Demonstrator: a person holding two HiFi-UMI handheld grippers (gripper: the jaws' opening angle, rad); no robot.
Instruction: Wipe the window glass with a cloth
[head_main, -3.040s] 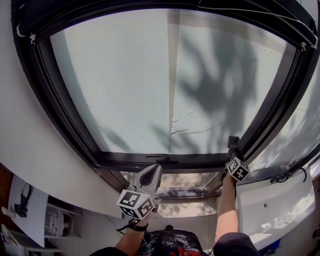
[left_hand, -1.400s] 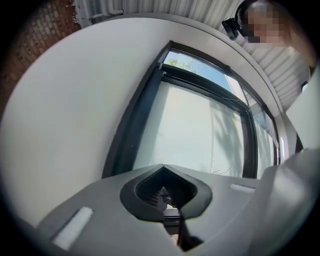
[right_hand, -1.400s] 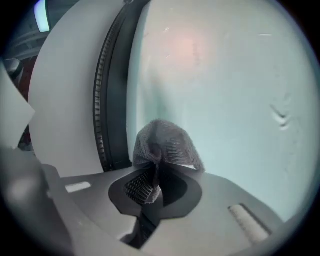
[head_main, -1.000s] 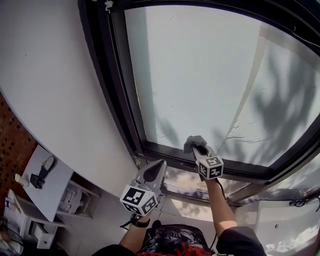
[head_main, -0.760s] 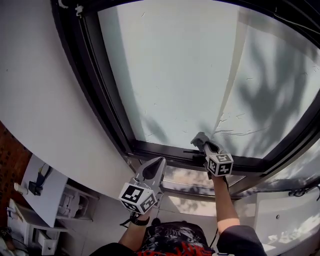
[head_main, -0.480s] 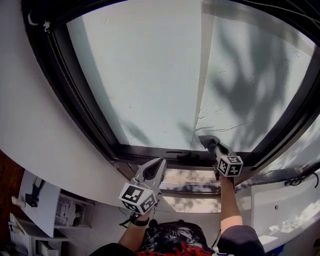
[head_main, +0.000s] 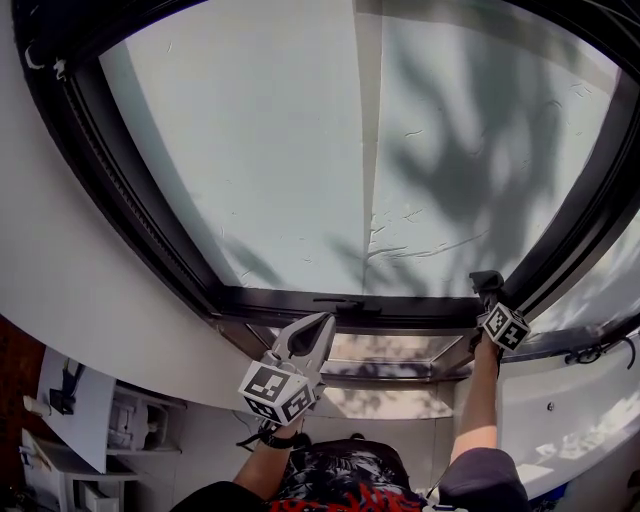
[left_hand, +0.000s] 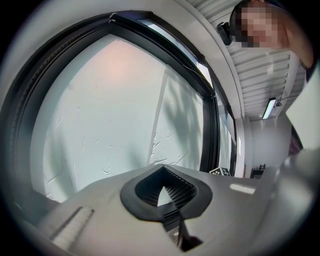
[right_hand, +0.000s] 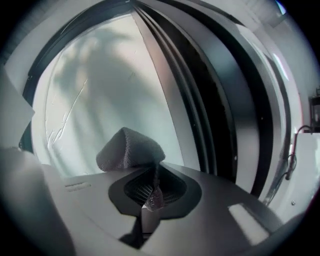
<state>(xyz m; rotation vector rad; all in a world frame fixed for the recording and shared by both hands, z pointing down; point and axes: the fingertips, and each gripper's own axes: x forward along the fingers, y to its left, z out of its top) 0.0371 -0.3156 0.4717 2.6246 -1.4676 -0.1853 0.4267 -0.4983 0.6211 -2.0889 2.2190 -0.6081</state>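
Note:
The window glass (head_main: 300, 150) fills the upper part of the head view, frosted pale with leaf shadows on its right half. A grey cloth (head_main: 487, 281) is pressed on the glass at its lower right corner, next to the black frame. My right gripper (head_main: 489, 292) is shut on it. In the right gripper view the cloth (right_hand: 131, 148) bunches out past the closed jaws of that gripper (right_hand: 152, 172), against the glass (right_hand: 100, 90). My left gripper (head_main: 318, 325) is shut and empty, held below the bottom rail; its own view shows the gripper (left_hand: 162, 171) pointing at the glass (left_hand: 110, 115).
A thick black frame (head_main: 150, 230) surrounds the pane, with a handle (head_main: 340, 300) on the bottom rail. Below it is a smaller lower pane (head_main: 390, 350). White wall (head_main: 60, 300) lies to the left, a white shelf unit (head_main: 70, 400) at lower left, and a cable (head_main: 590, 350) at the right.
The right gripper has swept the cloth rightward along the bottom edge of the glass, from near the lower left corner to the lower right corner. The left gripper has stayed low and shut.

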